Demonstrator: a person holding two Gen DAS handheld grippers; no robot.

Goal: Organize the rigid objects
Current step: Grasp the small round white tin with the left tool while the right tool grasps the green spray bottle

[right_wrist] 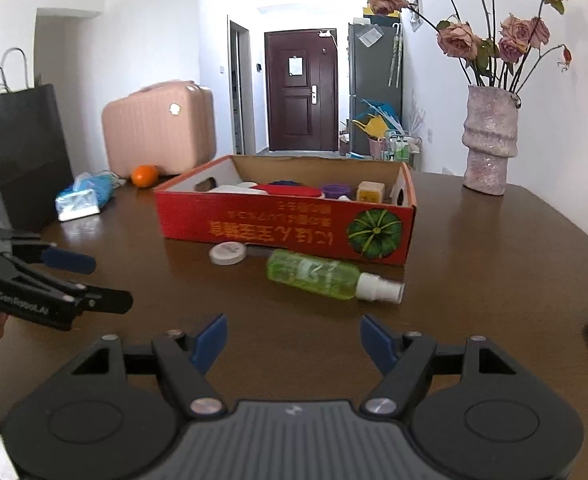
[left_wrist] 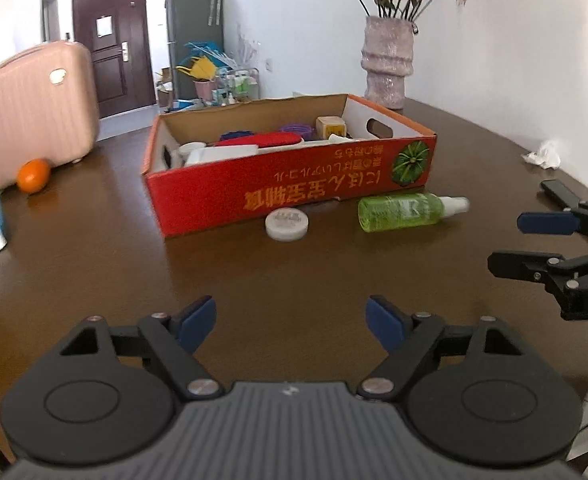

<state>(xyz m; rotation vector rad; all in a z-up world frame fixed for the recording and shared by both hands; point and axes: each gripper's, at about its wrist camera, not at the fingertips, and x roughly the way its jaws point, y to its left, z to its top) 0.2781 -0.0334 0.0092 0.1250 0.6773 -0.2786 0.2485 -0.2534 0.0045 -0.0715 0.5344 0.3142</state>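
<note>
A red cardboard box (left_wrist: 294,196) (right_wrist: 286,228) stands in the middle of the brown table and holds several items, among them a red case, a purple cup and a yellowish cube. In front of it lie a green spray bottle (left_wrist: 401,212) (right_wrist: 313,274) on its side and a small white round jar (left_wrist: 286,224) (right_wrist: 228,254). My left gripper (left_wrist: 290,320) (right_wrist: 108,282) hovers open over bare table, short of the jar. My right gripper (right_wrist: 294,336) (left_wrist: 511,242) is open too, short of the bottle. Neither has anything between its fingers.
A pink vase with dried roses (right_wrist: 489,144) stands at the back right. A pink suitcase (right_wrist: 160,128), an orange (right_wrist: 144,176), a blue tissue pack (right_wrist: 84,198) and a black paper bag (right_wrist: 26,152) sit at the left. A crumpled tissue (left_wrist: 543,155) and a flat black device (left_wrist: 561,192) lie at the right.
</note>
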